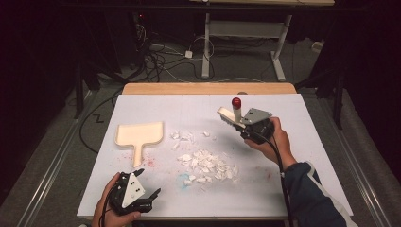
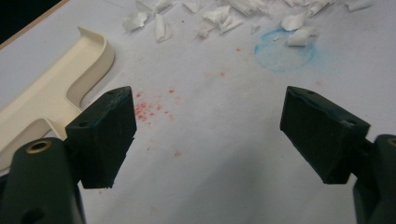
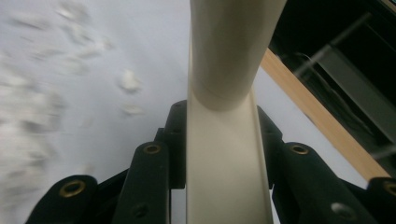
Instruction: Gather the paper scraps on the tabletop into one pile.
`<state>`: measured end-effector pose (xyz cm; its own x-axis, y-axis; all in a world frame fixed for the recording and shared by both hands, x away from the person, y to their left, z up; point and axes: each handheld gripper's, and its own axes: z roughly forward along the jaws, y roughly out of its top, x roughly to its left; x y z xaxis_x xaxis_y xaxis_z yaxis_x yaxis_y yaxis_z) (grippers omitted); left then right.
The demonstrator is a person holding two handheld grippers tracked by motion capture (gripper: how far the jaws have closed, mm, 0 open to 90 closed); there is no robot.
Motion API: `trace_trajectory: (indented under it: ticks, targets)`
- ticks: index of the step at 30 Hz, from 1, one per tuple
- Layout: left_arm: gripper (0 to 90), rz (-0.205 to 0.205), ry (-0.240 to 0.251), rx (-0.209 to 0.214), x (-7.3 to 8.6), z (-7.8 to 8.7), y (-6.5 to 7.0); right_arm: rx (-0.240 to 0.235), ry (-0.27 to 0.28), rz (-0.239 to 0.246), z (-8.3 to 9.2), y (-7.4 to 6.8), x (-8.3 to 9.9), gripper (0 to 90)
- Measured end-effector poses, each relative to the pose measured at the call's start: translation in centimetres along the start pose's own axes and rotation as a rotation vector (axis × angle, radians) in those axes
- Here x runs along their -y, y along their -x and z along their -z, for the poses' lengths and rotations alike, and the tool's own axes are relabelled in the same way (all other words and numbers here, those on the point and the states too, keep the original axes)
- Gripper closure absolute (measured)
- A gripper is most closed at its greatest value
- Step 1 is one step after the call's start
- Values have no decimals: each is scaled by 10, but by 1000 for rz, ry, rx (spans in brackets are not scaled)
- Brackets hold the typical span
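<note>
High view is showing the right gripper (image 1: 243, 124) clamping a cream plastic brush (image 1: 231, 116), its red-capped handle pointing up and its long axis tilting toward the counter's (image 1: 293, 123) far edge. Its smooth, rounded handle is sitting squarely between the closed fingers (image 3: 154, 172). Left gripper (image 1: 150, 185) fingers (image 2: 105, 133) are standing wide apart, holding nothing, beside the cream dustpan (image 1: 140, 134).

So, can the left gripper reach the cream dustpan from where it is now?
Probably yes. The left gripper is open and holds nothing, and only bare white table lies between it and the dustpan handle.
</note>
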<state>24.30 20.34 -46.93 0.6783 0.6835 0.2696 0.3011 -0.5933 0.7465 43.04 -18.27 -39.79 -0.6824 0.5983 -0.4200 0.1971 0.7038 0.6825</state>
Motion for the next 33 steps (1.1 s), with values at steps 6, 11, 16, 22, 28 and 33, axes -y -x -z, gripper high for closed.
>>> trace_trajectory:
  ticks: [6, 11, 16, 22, 28, 33]
  targets:
    - [174, 2, 4, 11, 0, -1, 1, 86, -74, -17, -45, 11, 2, 687]
    - [174, 4, 3, 16, 1, -2, 0, 52, -69, -18, -68, 0, 0, 688]
    - [174, 4, 2, 19, 0, -1, 1, 10, -52, 36, -78, -20, -9, 686]
    - [174, 0, -2, 26, 0, -2, 1, -141, 48, 83, -69, -40, -15, 685]
    - [174, -2, -5, 25, 1, -1, 2, -341, 133, 178, -43, -66, -10, 680]
    - [174, -1, -10, 24, 0, 0, 3, -401, 137, 249, -20, -85, 5, 657]
